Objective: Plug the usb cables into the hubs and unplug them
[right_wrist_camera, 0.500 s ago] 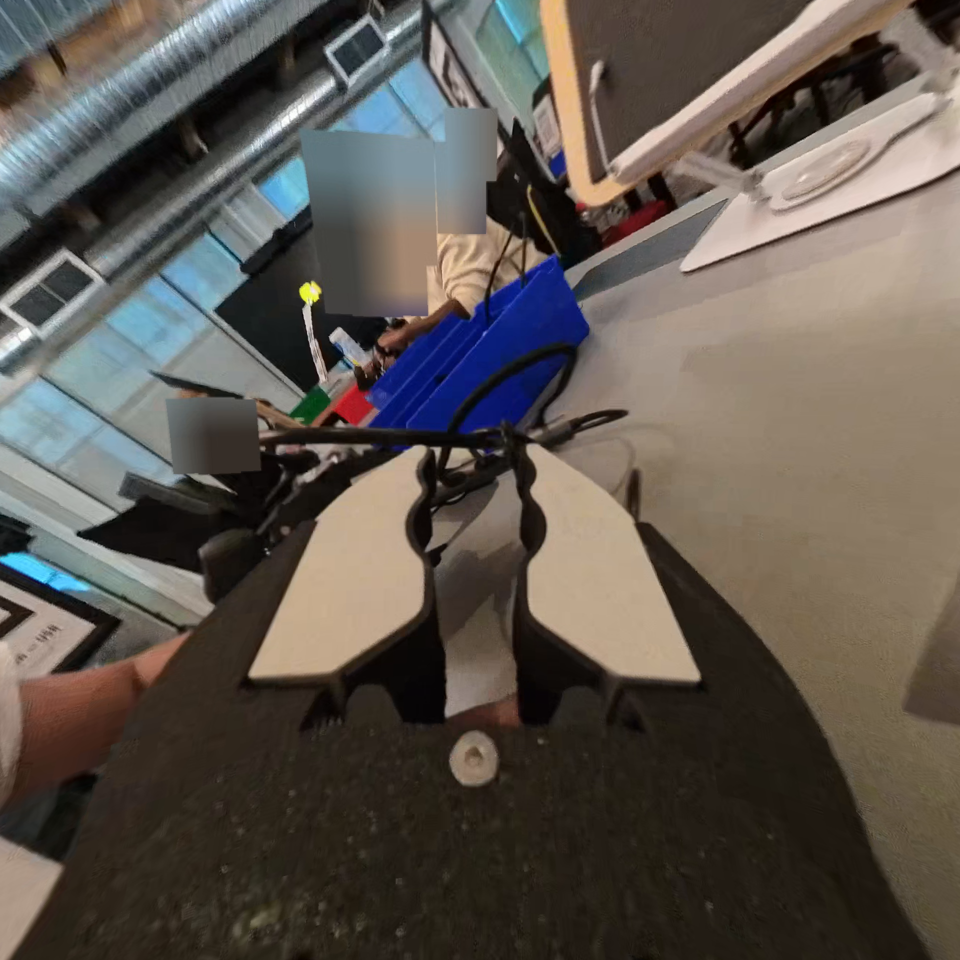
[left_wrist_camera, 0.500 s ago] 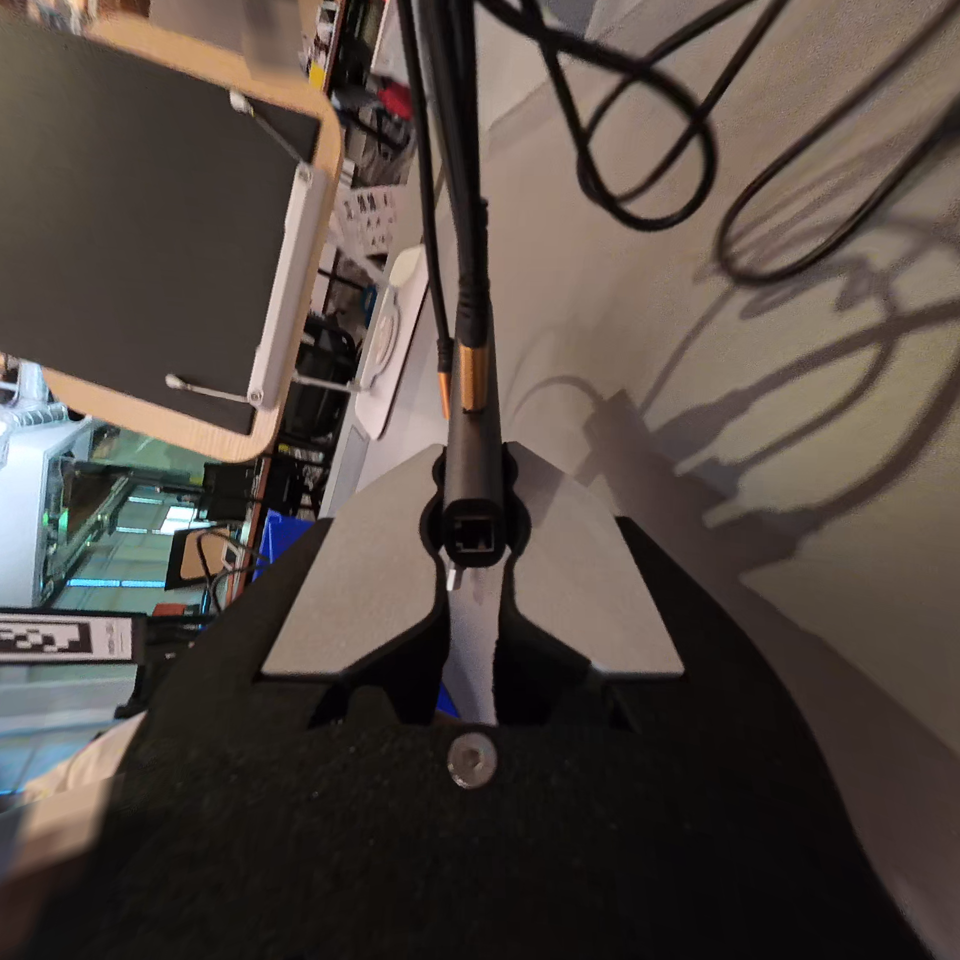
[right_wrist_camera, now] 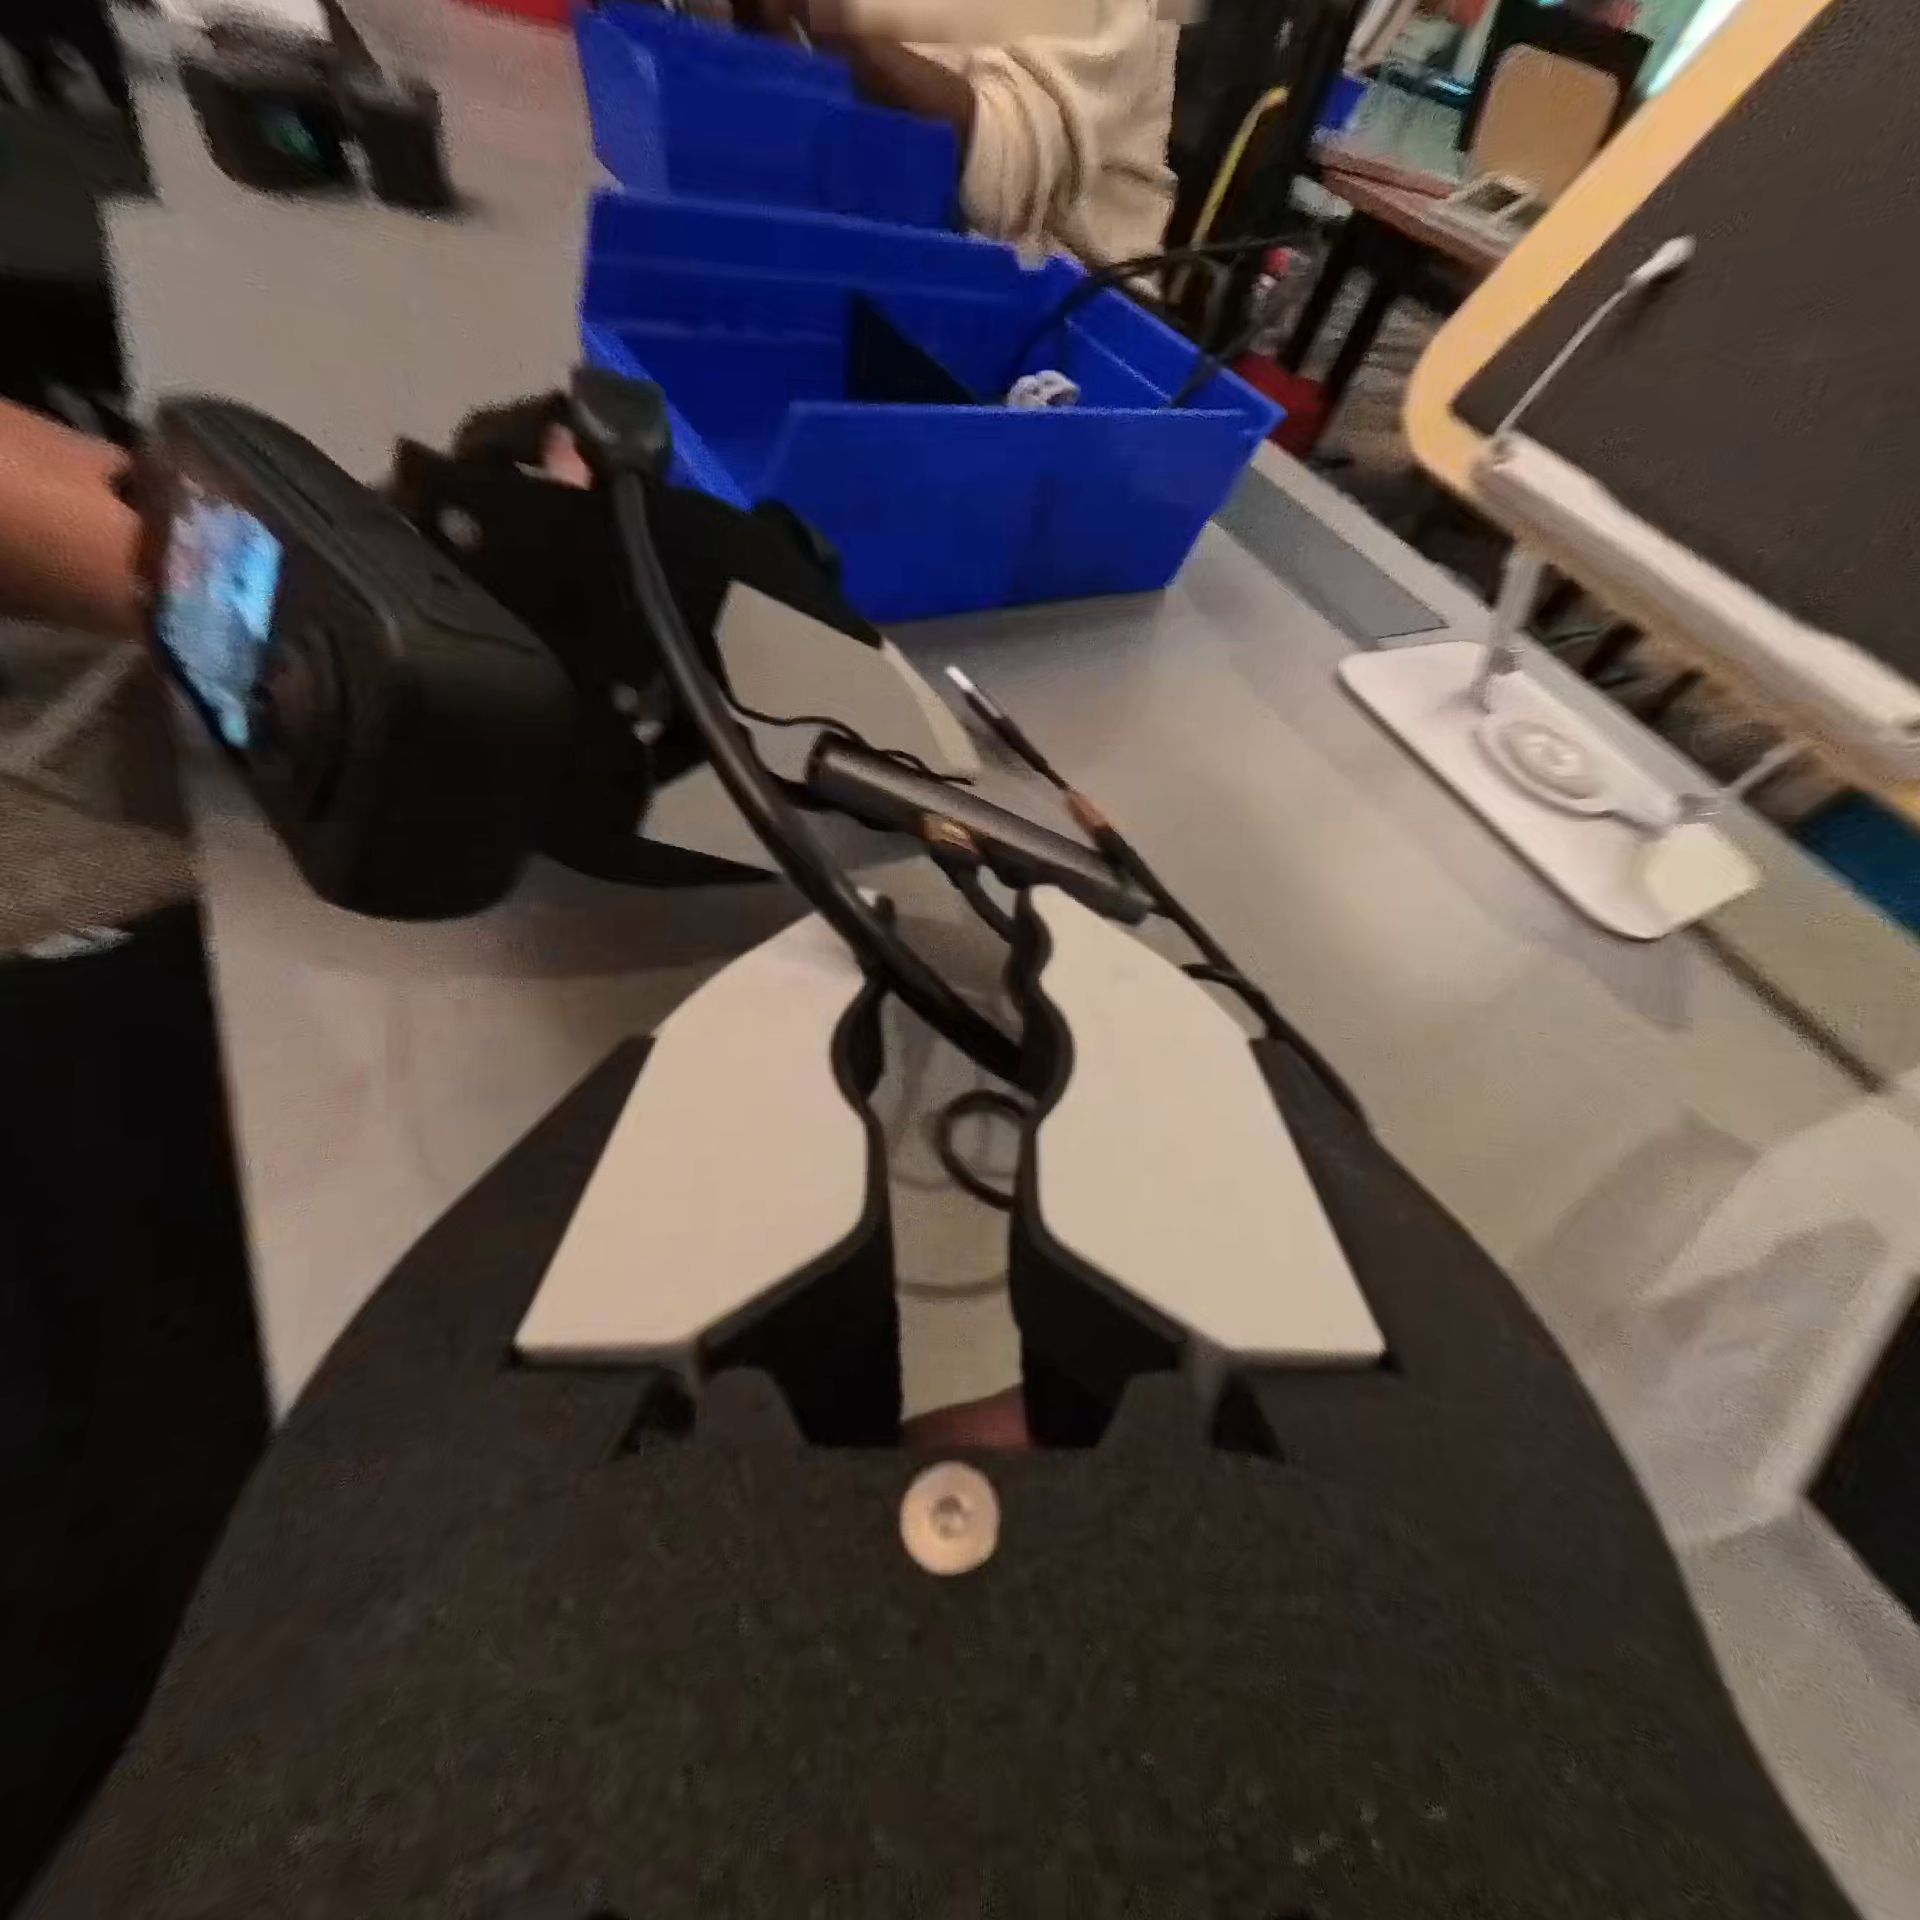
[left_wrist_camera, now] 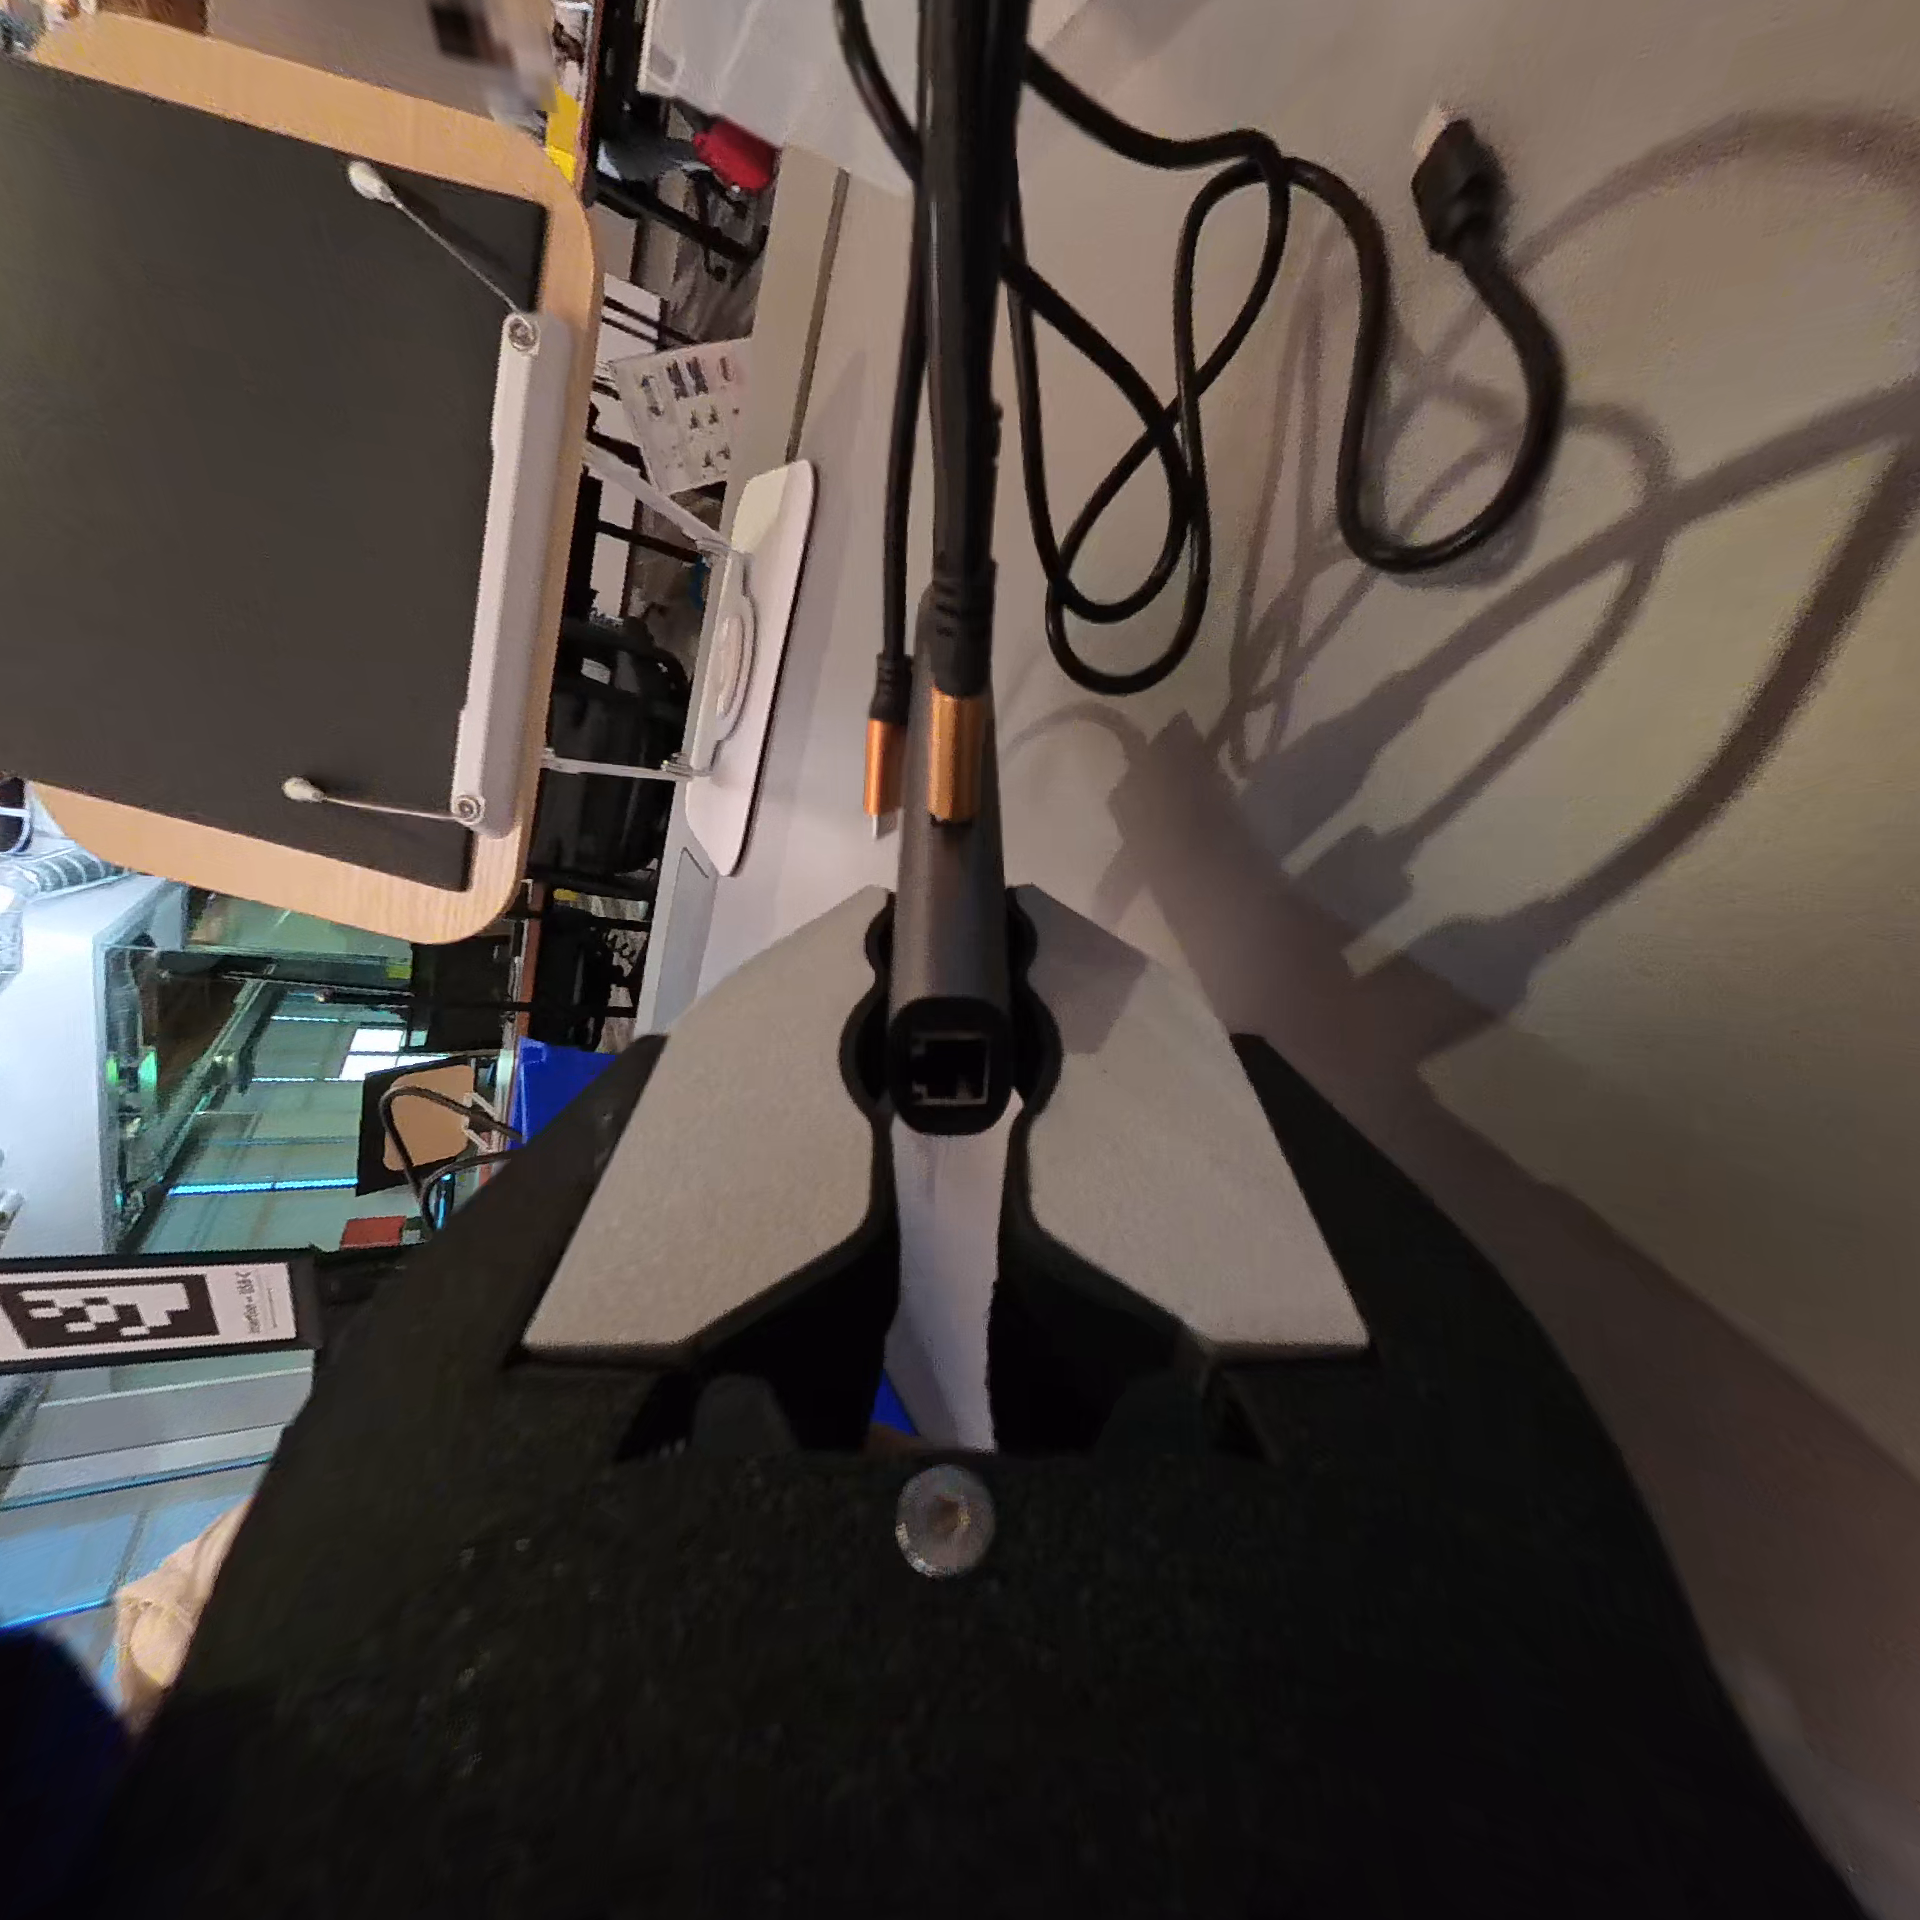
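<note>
On the grey table (left_wrist_camera: 1558,260), well back from the blue bins (right_wrist_camera: 997,520) and the white tablet stand (right_wrist_camera: 1538,769). Left gripper (left_wrist_camera: 951,935) clamped on the dark grey hub (left_wrist_camera: 951,956), raised off the surface and held end-on, probably to steady it for the other hand. Slim body, a network socket facing the camera, a thick black cable with a copper-coloured collar (left_wrist_camera: 956,758) plugged into the far end, a second copper-tipped plug (left_wrist_camera: 883,753) just beside it, seemingly loose. Right gripper (right_wrist_camera: 951,997) nearly closed around a black usb cable (right_wrist_camera: 727,748) crossing its tips, firmness of grip unclear through blur. Spare black plug (left_wrist_camera: 1455,187) lying on the table, apart.
</note>
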### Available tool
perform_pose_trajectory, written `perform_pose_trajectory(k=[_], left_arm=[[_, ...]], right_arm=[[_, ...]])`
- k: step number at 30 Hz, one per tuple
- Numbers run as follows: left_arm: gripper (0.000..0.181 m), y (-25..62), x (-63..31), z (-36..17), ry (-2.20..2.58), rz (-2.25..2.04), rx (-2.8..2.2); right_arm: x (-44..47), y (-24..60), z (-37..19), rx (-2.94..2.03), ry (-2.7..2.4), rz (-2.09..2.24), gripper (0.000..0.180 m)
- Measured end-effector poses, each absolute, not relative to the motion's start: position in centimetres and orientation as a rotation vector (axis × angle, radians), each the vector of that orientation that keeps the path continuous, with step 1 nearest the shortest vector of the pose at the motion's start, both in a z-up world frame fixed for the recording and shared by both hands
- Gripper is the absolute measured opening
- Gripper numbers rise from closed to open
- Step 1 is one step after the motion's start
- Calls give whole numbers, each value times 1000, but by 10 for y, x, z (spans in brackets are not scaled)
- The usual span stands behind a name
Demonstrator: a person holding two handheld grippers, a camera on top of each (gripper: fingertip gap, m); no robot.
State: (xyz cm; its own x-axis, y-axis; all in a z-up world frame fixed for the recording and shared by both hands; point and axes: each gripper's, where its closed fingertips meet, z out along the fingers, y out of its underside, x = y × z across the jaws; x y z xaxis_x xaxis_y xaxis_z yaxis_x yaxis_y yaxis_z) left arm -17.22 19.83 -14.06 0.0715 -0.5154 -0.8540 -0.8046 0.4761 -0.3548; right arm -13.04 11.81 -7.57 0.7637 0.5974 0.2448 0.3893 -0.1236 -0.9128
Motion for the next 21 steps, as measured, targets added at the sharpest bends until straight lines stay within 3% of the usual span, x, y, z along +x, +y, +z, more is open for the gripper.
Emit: perform_pose_trajectory(k=[3,7,10,17,21], left_arm=[[16,198,-176,-142,1590,300,-1169],[16,203,-179,-134,1539,252,-1206],[17,206,-178,-133,1516,183,-1284],[17,187,-167,-134,1546,-278,-1388],[17,181,-164,-126,1537,-365,-1378]], right_arm=[[-110,124,-63,-1688,-715,44,0],[-67,123,-63,-1755,-400,265,0],[-82,107,-87,-1774,-582,249,0],[-82,113,-123,-1348,-1308,-856,1],[-81,120,-143,-1267,-1470,-1034,5]])
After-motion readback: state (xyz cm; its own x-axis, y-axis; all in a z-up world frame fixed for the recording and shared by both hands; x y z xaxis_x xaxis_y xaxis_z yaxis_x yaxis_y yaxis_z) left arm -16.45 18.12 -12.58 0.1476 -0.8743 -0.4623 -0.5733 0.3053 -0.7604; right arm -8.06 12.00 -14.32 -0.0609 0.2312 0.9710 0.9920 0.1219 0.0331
